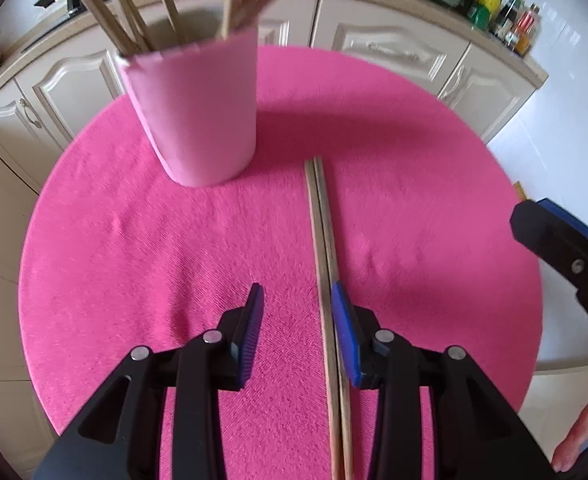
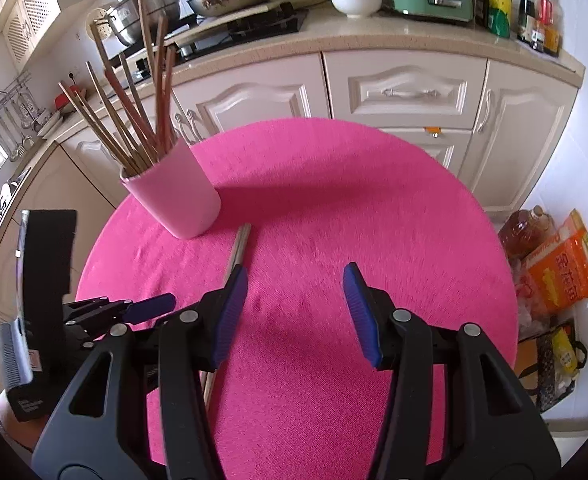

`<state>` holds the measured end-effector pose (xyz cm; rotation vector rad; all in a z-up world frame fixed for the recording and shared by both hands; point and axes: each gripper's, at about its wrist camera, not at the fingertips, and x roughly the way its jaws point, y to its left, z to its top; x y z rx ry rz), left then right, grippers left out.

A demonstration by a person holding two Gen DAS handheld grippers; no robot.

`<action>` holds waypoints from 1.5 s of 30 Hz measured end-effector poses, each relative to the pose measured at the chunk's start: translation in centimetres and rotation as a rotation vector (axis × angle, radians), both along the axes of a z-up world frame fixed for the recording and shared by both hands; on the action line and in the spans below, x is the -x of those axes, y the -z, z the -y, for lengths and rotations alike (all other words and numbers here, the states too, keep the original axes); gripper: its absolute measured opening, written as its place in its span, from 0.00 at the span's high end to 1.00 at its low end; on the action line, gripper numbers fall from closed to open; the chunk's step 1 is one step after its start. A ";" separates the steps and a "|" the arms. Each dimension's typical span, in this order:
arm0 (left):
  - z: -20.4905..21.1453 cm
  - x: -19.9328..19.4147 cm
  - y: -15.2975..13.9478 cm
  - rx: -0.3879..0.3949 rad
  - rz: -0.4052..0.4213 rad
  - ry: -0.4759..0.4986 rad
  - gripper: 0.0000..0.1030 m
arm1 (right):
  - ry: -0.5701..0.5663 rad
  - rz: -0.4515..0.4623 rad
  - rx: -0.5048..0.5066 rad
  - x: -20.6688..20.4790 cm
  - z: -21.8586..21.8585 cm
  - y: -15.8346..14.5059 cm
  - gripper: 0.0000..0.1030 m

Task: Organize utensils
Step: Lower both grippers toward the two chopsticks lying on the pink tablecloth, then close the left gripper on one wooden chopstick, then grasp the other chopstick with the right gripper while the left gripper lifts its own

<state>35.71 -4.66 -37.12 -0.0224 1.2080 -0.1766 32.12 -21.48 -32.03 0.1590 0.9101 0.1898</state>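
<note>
- A pair of chopsticks (image 1: 325,264) lies flat on the pink tablecloth (image 1: 142,264), running from near to far, its far tips just short of the pink cup (image 1: 198,116).
- The cup stands upright at the far left of the table and already holds a bunch of chopsticks (image 2: 134,120), so it looks like the place where the loose pair belongs.
- The left gripper (image 1: 297,334) hangs over the near half of the pair with its jaws apart and nothing clamped; the sticks run just inside its right pad (image 1: 343,332), which suggests a pick-up is being lined up.
- The right gripper (image 2: 294,312) is also spread wide and empty, over bare cloth to the right of the pair (image 2: 240,246), probably keeping clear.
- The left wrist view shows the pair's full length and its place between the pads; the cup's sticks are cut off and blurred there.
- The right wrist view shows the whole bunch fanned out of the cup (image 2: 174,196) and the left gripper (image 2: 150,307) from the side, but hides most of the loose pair.
</note>
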 end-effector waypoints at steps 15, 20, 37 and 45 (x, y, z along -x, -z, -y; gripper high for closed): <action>2.4 -1.7 2.4 -0.070 -0.012 0.040 0.63 | -0.010 -0.065 -0.022 -1.2 0.6 2.2 0.52; 4.0 -2.9 2.6 -0.142 -0.026 0.049 0.62 | -0.016 -0.084 -0.023 -1.4 0.6 2.4 0.52; -2.1 -2.2 2.3 -0.024 -0.073 -0.107 0.94 | -0.092 -0.241 -0.031 -3.3 -3.2 4.6 0.52; -4.7 -0.6 0.1 0.040 0.003 -0.145 0.94 | -0.144 -0.347 -0.015 -5.3 -6.3 6.2 0.68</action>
